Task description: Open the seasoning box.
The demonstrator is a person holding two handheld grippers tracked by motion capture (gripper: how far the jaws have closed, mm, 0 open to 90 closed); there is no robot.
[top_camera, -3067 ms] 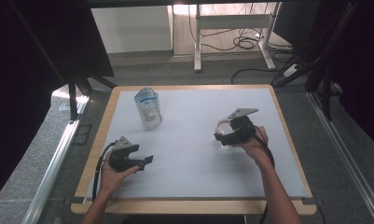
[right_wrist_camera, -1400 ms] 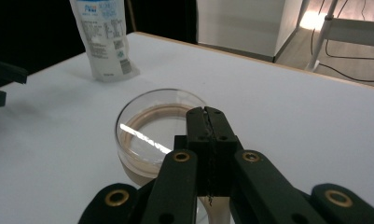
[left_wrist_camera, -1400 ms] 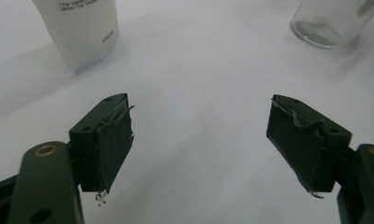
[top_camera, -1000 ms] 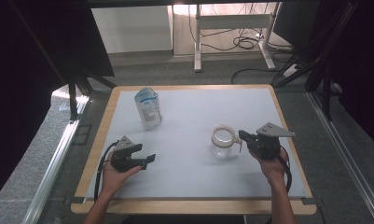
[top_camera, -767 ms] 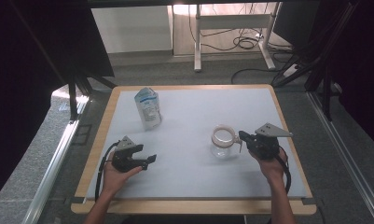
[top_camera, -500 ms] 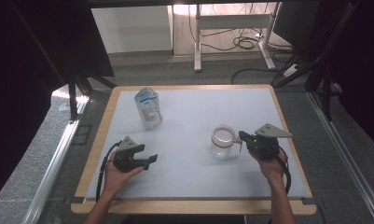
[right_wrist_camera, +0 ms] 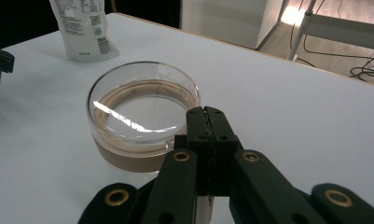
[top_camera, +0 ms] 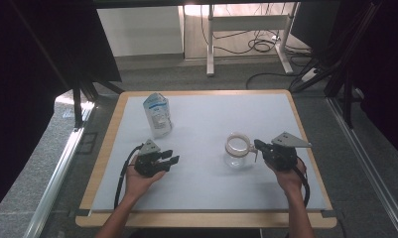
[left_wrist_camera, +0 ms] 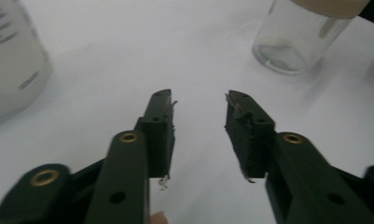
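On the white table (top_camera: pixel 201 193) the lidded glass jar (top_camera: pixel 237 150) stands right of centre, right gripper (top_camera: pixel 256 145) pinched shut against its lid, left gripper (top_camera: pixel 173 159) empty, jaws just narrowing partway, so next it probably reaches across to steady the jar.

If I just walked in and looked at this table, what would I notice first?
Probably the clear glass jar with its tan lid, standing right of the middle of the white table, with the right gripper shut right beside its lid. Next, the white pouch standing toward the far left, and the left gripper below it, fingers apart around nothing.
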